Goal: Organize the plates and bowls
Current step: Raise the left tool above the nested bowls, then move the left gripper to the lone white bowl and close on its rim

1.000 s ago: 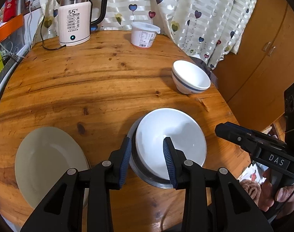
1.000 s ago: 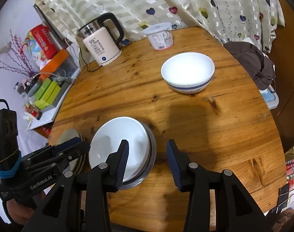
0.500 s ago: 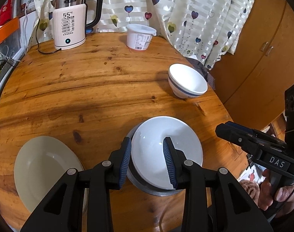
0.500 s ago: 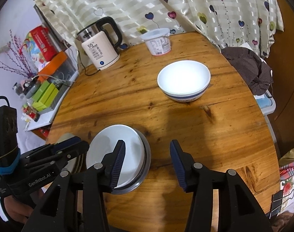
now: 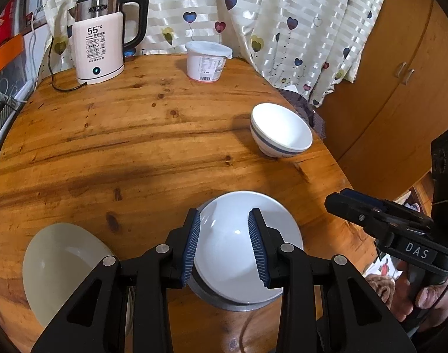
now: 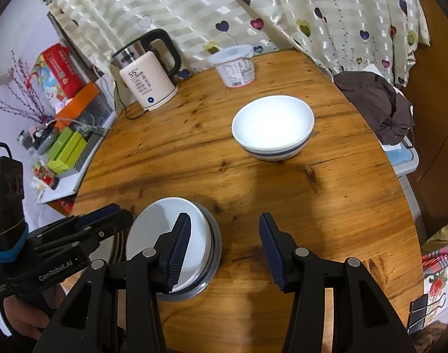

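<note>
Risk: white stack near table edge could get knocked off.
Round wood table (image 5: 135, 135) fills most of both views, w/ heart curtain (image 6: 253, 8) behind & wood cupboard (image 5: 400, 73) to the right. Plate (image 5: 59, 261) sits at the near left edge, half under the left hand-held gripper (image 5: 224, 247). That one is spread, holding nothing, right over the white dish (image 5: 244, 247) that sits on a metal plate (image 6: 213, 253). A low bump could shove the stack toward the edge, I think. Right hand-held gripper (image 6: 225, 253) is spread too, empty, just beside the stack. Bowl (image 6: 272, 128) w/ blue band stands well apart, near the far right edge; a wide swing may tip it. Kettle (image 5: 101, 36) & tub (image 5: 206, 61) stand at the back. Smooth dishes may slip in the pads.
</note>
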A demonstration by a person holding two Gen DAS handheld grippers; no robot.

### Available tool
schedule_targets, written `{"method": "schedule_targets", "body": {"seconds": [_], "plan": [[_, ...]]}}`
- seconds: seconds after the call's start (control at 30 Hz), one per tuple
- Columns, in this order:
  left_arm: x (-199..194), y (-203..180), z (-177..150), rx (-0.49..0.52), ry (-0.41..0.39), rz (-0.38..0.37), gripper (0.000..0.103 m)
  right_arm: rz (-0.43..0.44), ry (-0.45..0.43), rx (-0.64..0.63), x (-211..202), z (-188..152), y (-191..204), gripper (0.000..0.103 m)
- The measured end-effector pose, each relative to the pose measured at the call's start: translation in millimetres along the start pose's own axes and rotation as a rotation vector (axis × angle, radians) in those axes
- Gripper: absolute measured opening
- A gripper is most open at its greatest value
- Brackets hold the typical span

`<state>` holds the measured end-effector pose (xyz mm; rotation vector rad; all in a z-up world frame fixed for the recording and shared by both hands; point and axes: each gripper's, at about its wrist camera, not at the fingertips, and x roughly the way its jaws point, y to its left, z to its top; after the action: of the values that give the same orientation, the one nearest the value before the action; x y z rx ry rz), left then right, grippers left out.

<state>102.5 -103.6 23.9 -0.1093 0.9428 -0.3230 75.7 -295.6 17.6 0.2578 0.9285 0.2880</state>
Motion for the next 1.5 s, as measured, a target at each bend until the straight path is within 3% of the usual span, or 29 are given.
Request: {"method": "schedule_targets", "body": {"seconds": [0.87, 1.5], "plan": [[17.8, -14.1, 31.4, 0.035, 0.012, -0.024, 0.035, -0.021, -0.018, 0.04, 2.9, 19.4, -23.0, 0.048], [53.1, -25.6, 64.9, 0.044, 0.054, -0.065, 0.035, -0.044, -0.015, 0.076, 19.5, 45.0, -51.7, 0.048]]}}
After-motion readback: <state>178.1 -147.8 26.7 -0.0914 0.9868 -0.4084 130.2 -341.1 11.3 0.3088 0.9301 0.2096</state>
